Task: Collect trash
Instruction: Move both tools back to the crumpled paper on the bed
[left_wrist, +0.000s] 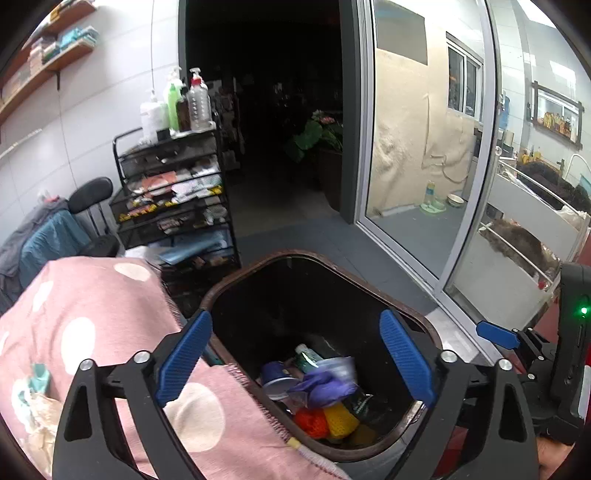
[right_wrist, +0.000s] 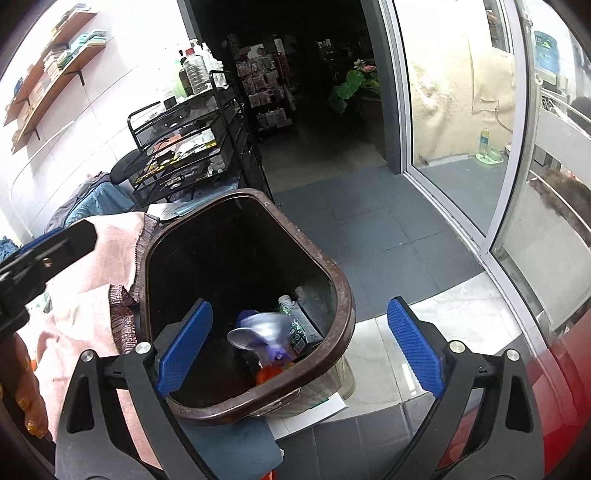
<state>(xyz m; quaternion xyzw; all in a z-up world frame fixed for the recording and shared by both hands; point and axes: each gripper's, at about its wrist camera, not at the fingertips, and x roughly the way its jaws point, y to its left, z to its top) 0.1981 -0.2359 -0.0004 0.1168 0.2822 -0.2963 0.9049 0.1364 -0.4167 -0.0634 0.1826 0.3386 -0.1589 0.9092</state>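
Note:
A brown-rimmed trash bin (left_wrist: 369, 284) stands on the floor, seen from above in both views (right_wrist: 343, 291). Inside lie a purple glove (left_wrist: 325, 386), a clear plastic cup (right_wrist: 258, 330), a green carton (right_wrist: 299, 328), and orange and yellow mesh pieces (left_wrist: 325, 421). My left gripper (left_wrist: 295, 358) is open and empty over the bin's mouth. My right gripper (right_wrist: 299, 347) is open and empty above the bin's near rim. The right gripper's blue finger (left_wrist: 496, 334) shows at the right edge of the left wrist view.
A pink polka-dot cloth (left_wrist: 103, 325) covers a surface left of the bin. A black mesh cart (left_wrist: 173, 195) with bottles stands behind it. A glass sliding door (left_wrist: 424, 147) is on the right. A dark doorway (right_wrist: 295, 92) lies ahead. Paper (right_wrist: 314, 413) lies under the bin.

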